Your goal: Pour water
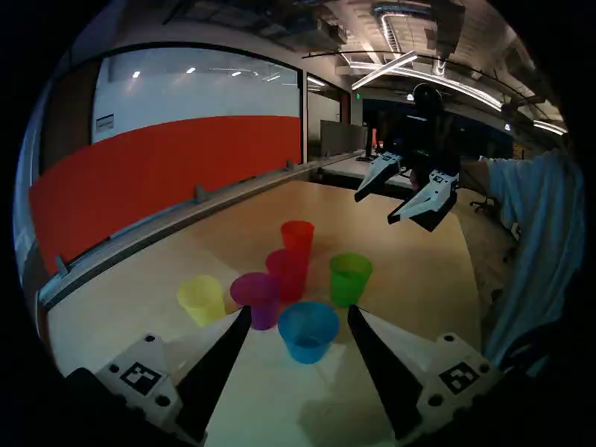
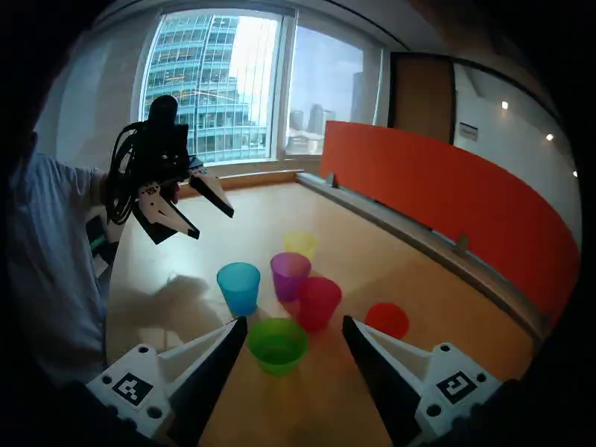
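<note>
Several plastic cups stand clustered upright on a light wooden table [image 1: 425,261]. In the left gripper view they are blue [image 1: 308,333], purple [image 1: 256,298], yellow [image 1: 202,299], crimson [image 1: 287,274], orange-red [image 1: 297,236] and green [image 1: 349,277]. My left gripper [image 1: 298,308] is open just above the blue cup and holds nothing. In the right gripper view, my right gripper [image 2: 293,320] is open over the green cup [image 2: 277,345], also holding nothing. Each gripper hangs in the air across the cluster from the other: the right gripper [image 1: 374,210], the left gripper [image 2: 214,225].
An orange partition [image 1: 164,171] with a metal rail [image 1: 171,216] runs along one side of the table. A person's light-blue sleeve [image 1: 540,246] is at the table's edge. Large windows [image 2: 216,89] lie behind the left gripper. Bare tabletop [image 2: 357,246] surrounds the cups.
</note>
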### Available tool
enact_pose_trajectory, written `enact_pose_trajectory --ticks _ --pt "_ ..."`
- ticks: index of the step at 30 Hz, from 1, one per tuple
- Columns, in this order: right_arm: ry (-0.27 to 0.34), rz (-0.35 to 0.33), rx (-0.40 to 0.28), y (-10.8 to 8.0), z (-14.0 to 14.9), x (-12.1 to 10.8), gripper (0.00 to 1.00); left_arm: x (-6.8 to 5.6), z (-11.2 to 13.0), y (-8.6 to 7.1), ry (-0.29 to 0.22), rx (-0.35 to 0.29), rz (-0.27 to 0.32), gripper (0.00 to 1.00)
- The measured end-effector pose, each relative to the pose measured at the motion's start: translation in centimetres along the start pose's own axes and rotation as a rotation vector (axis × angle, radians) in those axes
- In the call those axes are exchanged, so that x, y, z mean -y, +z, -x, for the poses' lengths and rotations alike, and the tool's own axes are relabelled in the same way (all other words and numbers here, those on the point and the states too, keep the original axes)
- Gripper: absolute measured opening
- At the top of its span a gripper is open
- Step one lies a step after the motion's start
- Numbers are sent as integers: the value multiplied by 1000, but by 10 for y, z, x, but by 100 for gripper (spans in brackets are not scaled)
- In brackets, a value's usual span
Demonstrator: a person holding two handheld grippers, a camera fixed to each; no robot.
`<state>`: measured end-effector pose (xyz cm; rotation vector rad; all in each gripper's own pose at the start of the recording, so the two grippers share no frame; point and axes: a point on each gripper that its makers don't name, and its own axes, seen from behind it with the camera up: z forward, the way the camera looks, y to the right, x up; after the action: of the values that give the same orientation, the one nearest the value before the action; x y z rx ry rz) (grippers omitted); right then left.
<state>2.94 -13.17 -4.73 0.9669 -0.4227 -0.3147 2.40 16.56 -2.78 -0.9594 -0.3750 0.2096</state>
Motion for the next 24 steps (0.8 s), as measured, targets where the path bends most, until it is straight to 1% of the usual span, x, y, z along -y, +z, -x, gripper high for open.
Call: enact_pose_trajectory --ticks 6,14,20,24 --pt "-5 -9 36 9 18 1 99 0 19 7 12 46 4 96" --pt "-12 -25 78 22 40 5 99 -9 41 17 3 95 44 96" --pt "-19 -38 108 30 55 8 99 -9 55 23 19 134 51 96" --pt "-24 -42 120 35 61 9 99 -10 62 27 21 154 59 96"
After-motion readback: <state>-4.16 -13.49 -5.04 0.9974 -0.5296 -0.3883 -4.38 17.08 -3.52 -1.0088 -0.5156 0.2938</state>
